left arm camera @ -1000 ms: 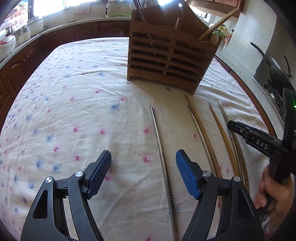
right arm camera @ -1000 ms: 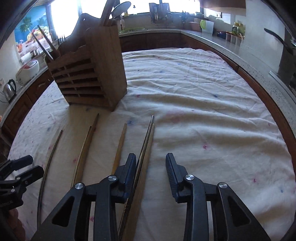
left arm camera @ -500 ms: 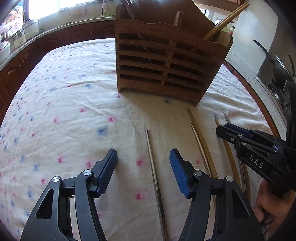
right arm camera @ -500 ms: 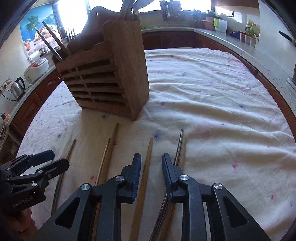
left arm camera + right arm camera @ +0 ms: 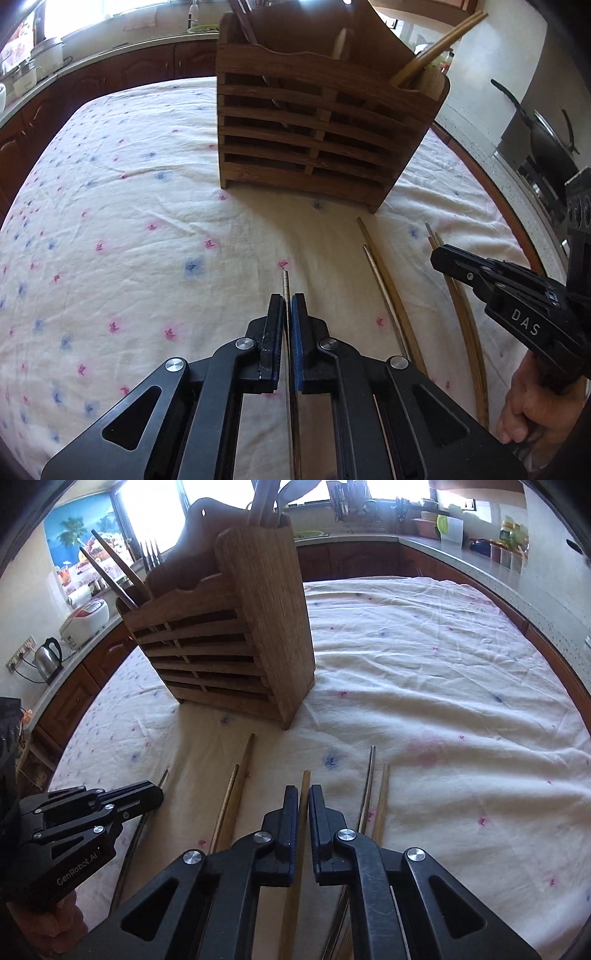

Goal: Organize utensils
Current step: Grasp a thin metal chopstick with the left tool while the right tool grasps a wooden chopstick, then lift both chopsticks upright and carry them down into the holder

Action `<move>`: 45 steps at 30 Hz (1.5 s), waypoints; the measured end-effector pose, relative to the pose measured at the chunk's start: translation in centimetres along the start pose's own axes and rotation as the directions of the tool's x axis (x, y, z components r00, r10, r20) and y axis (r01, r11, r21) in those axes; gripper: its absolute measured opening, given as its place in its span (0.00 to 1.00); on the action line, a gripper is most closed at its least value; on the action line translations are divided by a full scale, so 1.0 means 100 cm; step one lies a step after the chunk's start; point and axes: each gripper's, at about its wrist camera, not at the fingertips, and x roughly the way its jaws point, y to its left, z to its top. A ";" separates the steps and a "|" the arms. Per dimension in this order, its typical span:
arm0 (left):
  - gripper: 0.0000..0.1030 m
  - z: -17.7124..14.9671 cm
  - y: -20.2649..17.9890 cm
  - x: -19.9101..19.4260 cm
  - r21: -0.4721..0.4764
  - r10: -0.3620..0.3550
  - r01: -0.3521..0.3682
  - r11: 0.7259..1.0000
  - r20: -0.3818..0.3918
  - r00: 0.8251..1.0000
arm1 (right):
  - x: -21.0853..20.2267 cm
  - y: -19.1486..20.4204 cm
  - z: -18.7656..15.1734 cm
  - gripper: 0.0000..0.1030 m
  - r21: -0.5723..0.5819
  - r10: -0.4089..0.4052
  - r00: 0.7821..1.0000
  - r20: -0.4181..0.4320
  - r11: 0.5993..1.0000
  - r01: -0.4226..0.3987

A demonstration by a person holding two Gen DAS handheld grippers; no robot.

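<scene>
My left gripper point(image 5: 288, 302) has its jaws closing, and the blue pads press on a thin metal chopstick point(image 5: 285, 281) whose tip pokes out ahead. In the right wrist view my right gripper point(image 5: 303, 794) has its jaws closing too, pinching a wooden chopstick point(image 5: 306, 780). Both point toward the slatted wooden utensil holder point(image 5: 317, 140) point(image 5: 236, 642), which stands on the flowered cloth with chopsticks, forks and spoons in it. More chopsticks point(image 5: 391, 295) point(image 5: 382, 797) lie loose on the cloth between the two grippers. Each view shows the other gripper at its edge.
The cloth-covered table point(image 5: 443, 686) is ringed by kitchen counters. A kettle point(image 5: 48, 657) and a rice cooker point(image 5: 86, 620) stand on the left counter. A dark pan point(image 5: 546, 140) sits on the stove to the right.
Both grippers went from open to shut, the left on the metal chopstick, the right on a wooden one. Both have drawn closer to the holder.
</scene>
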 end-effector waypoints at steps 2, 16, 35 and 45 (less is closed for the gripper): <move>0.04 0.000 0.008 -0.013 -0.027 -0.031 0.031 0.999 0.019 0.999 | -0.013 0.002 0.000 0.05 0.010 0.018 0.999 0.027 1.000 -0.019; 0.04 0.006 0.017 -0.128 -0.046 -0.158 0.173 0.984 0.236 0.959 | -0.124 0.014 0.019 0.05 0.011 0.079 0.960 0.268 0.996 -0.085; 0.04 0.021 0.022 -0.173 -0.028 -0.147 0.167 0.986 0.348 0.926 | -0.169 0.023 0.042 0.05 -0.021 0.095 0.909 0.405 0.995 -0.094; 0.04 0.040 0.021 -0.184 -0.021 -0.127 0.148 0.989 0.404 0.906 | -0.174 0.026 0.052 0.05 -0.022 0.100 0.893 0.438 0.995 -0.100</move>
